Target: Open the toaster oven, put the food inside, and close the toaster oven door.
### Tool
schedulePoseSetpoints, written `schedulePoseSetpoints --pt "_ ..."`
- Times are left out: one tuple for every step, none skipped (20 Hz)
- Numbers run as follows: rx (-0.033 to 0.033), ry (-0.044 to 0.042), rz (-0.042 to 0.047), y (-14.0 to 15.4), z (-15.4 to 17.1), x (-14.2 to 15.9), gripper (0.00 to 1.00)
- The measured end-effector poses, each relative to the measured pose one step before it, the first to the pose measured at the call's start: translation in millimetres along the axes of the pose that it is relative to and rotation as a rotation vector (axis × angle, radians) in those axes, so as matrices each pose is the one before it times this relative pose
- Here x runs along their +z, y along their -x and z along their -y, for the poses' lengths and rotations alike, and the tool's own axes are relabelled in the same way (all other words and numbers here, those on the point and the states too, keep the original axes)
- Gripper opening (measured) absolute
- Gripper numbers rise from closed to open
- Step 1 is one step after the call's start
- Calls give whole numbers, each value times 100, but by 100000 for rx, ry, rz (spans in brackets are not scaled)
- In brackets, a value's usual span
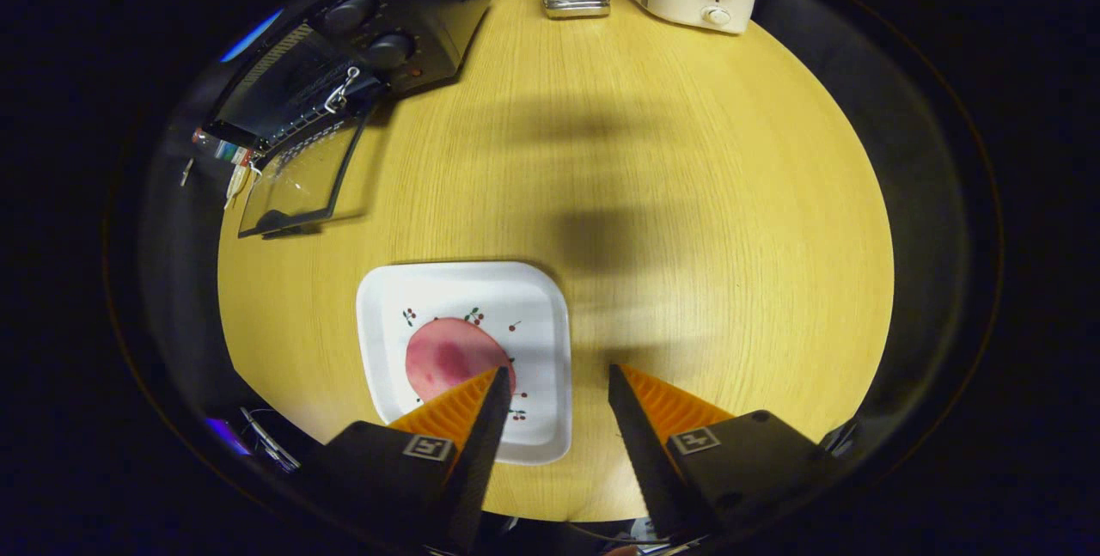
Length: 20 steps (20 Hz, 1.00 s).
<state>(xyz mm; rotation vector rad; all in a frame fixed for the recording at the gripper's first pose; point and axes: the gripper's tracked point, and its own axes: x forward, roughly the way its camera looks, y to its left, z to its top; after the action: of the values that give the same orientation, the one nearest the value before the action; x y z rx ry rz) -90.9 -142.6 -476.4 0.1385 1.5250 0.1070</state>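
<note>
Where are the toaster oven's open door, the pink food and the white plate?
toaster oven door [296, 182], gripper view: middle of the lowered glass pane.
pink food [451, 354], gripper view: centre of the round slice.
white plate [541, 298], gripper view: bare corner by the open gripper [554, 384].

Your one camera rides the claw [554, 375], high above the round pale wooden surface [687, 221], looking steeply down along its parted fingers.

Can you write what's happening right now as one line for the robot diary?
oven door: open | food: on plate | claw: open, empty, above plate's edge | next, likely: grab food
</note>
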Motion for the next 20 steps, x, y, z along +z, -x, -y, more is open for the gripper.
schedulePoseSetpoints --pt "-731 332 -1859 -349 197 -162 68" --pt "-1614 750 66 -51 541 190 53" --pt "1862 310 -617 -233 -303 -191 44" --pt "2754 614 -1029 -161 -379 -314 28" --pt "4644 2961 211 1207 -423 -85 12" --pt "5643 -879 1784 -1154 -245 200 12" --pt "4420 -3844 612 152 -149 36 5" --pt "5723 -4669 586 518 -636 -80 5" --pt "5558 -4399 495 -4 -437 -53 5" --pt "4094 -3781 210 57 -177 -298 5" --pt "3295 -3103 438 125 -167 -233 5" --pt "3145 -3210 1402 352 -127 -135 5" --pt "3662 -2947 753 174 -277 -215 5" --pt "2736 -2922 888 273 -84 -196 5" --pt "2095 -3198 1399 335 -43 -247 5" --pt "2815 -3606 1546 452 -270 -100 5" --pt "3537 -4094 1767 417 -605 -79 5" --pt "3609 -4628 2012 417 -930 -254 5" --pt "3377 -4798 2020 461 -979 -312 5" --pt "3241 -4601 2754 418 -1121 -113 5"
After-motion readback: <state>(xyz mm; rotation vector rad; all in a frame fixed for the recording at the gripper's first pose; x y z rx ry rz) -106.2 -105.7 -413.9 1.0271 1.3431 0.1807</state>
